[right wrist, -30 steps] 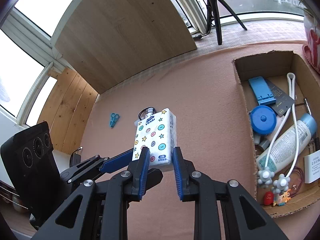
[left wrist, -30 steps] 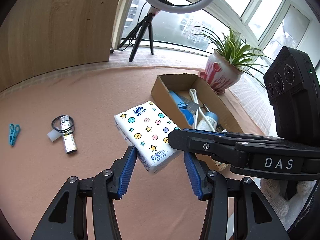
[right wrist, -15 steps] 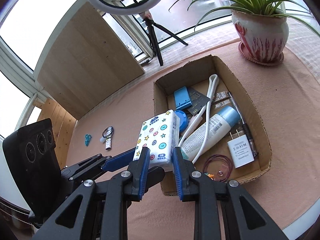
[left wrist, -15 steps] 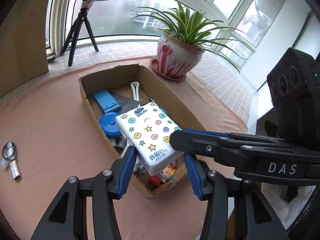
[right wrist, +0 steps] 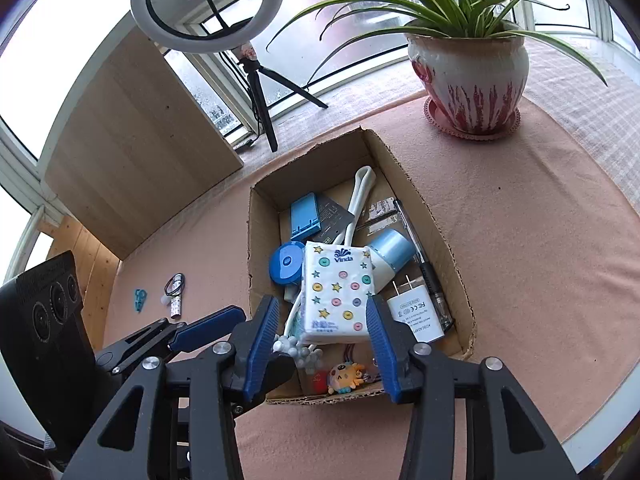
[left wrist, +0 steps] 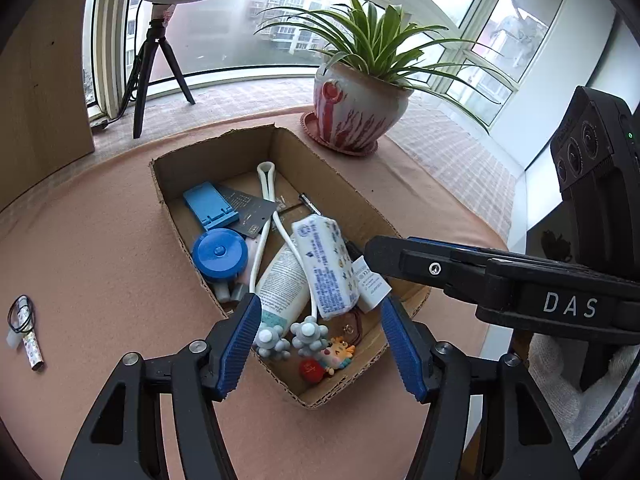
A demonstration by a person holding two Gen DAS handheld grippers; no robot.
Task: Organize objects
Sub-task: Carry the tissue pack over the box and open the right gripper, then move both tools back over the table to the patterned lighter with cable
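A white tissue pack [right wrist: 338, 294] with coloured dots and stars lies in the open cardboard box [right wrist: 434, 220], on top of a lotion tube and a white cable. It also shows in the left wrist view [left wrist: 326, 266]. My right gripper [right wrist: 322, 342] is open, its fingers on either side of the pack and not touching it. My left gripper [left wrist: 320, 346] is open and empty above the near end of the box [left wrist: 362, 200].
The box also holds a blue tape measure [left wrist: 220, 254], a blue phone stand [left wrist: 210, 210], a white charger [right wrist: 414, 314] and small toys. A small tube with a hair tie [left wrist: 26, 334] and a blue clip [right wrist: 140, 300] lie on the pink table. A potted plant [left wrist: 358, 110] stands behind the box.
The right gripper has opened and let go of the tissue pack, which now lies in the box. Both grippers have moved right over the box, and the left gripper has opened wider.
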